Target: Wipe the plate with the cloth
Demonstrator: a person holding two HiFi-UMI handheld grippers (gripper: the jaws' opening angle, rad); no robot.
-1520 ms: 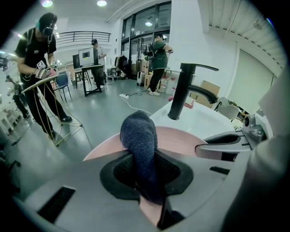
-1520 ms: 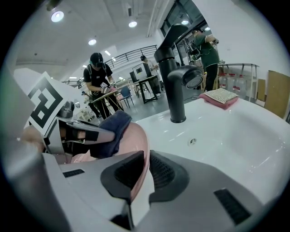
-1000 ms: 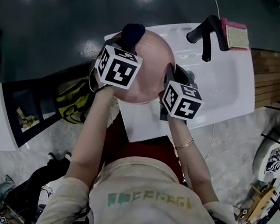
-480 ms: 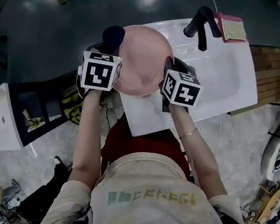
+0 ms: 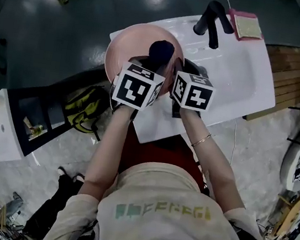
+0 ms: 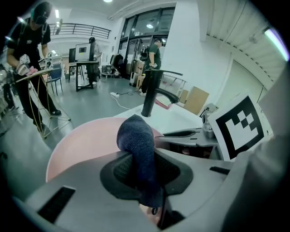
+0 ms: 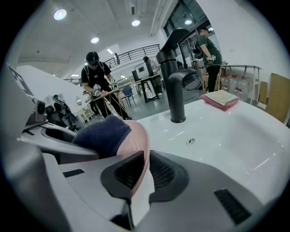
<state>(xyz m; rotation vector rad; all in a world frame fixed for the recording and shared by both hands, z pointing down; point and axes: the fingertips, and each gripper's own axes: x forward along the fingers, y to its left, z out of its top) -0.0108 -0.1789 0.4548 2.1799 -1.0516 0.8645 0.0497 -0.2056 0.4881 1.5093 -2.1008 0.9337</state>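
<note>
A pink plate (image 5: 128, 49) is held tilted over the left end of the white sink (image 5: 240, 74). My right gripper (image 5: 174, 75) is shut on the plate's rim (image 7: 141, 154), with the edge pinched between its pads. My left gripper (image 5: 154, 64) is shut on a dark blue cloth (image 5: 161, 50), which bulges out past the jaws. In the left gripper view the cloth (image 6: 138, 145) rests against the plate's inner face (image 6: 81, 145). The right gripper view shows the cloth (image 7: 102, 133) pressed on the plate just left of my right jaws.
A black faucet (image 5: 212, 21) stands at the sink's far edge, with a pink-and-yellow sponge (image 5: 245, 26) beside it. The drain (image 7: 190, 141) lies in the basin. A wooden bench (image 5: 297, 71) is to the right. People stand at tables behind, seen in both gripper views.
My left gripper with the cloth moved right, from the plate's left edge onto its middle, close to my right gripper. The plate shifted slightly left.
</note>
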